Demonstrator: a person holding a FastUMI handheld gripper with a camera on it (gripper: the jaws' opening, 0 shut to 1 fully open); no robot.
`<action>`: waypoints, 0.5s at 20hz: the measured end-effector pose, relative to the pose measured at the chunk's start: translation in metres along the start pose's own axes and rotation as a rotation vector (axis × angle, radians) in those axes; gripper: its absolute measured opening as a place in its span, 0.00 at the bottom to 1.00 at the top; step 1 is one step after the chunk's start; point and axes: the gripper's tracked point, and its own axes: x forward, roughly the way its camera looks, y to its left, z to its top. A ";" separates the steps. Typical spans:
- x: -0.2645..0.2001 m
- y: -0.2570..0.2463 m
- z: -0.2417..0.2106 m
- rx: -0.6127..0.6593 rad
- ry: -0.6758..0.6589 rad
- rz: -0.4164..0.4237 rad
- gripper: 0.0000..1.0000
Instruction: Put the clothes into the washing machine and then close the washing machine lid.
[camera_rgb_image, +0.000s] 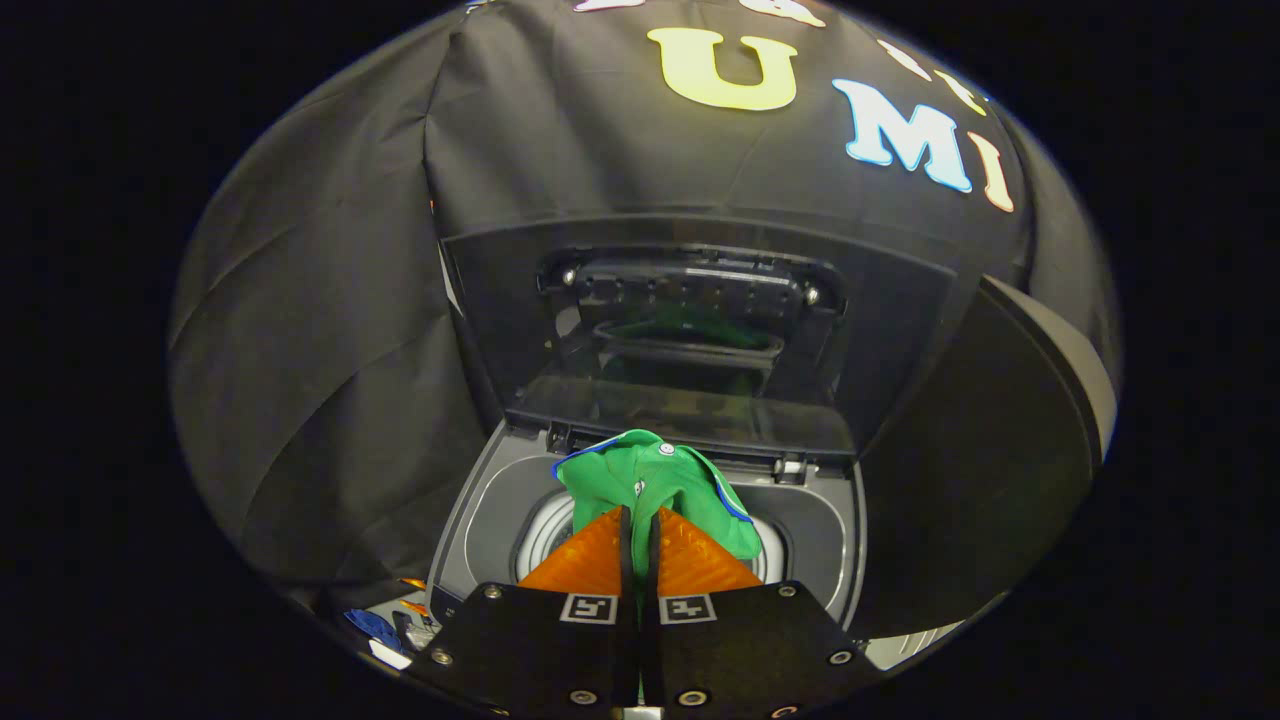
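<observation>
Gripper (638, 520) sits over the open top of the washing machine (480, 510), fingers pressed nearly together w/ only a thin slit between them. A green garment (650, 480) is pinched in that slit: cloth bunches up just ahead of the fingertips and spills to the right side of the right finger, w/ a bit more showing low in the gap btw the fingers. Garment has blue trim along its edge and a couple of small pale buttons on top.

Garment hangs above the drum opening (545, 535), whose pale ribbed ring shows on both sides of the fingers, below the cloth. Can't tell if any of the cloth touches the drum rim. Grey top deck of the machine surrounds the opening.

Lid (700, 330) stands raised behind the opening, hinged at the back edge, dark and glossy, its inner face turned toward the gripper; faint greenish reflection in its window. Black cloth wall (320, 350) hangs behind and to the left of the machine. A dark rounded object (1040, 400) sits to the right of the lid, too dim to ID. A few small blue and orange bits (385, 625) lie low on the left beside the machine, too small to tell what they are
</observation>
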 end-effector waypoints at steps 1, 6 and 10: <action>0.006 -0.001 -0.002 0.015 0.010 0.002 0.01; 0.031 -0.004 -0.032 0.031 0.081 -0.015 0.01; 0.050 -0.005 -0.048 0.044 0.149 0.000 0.01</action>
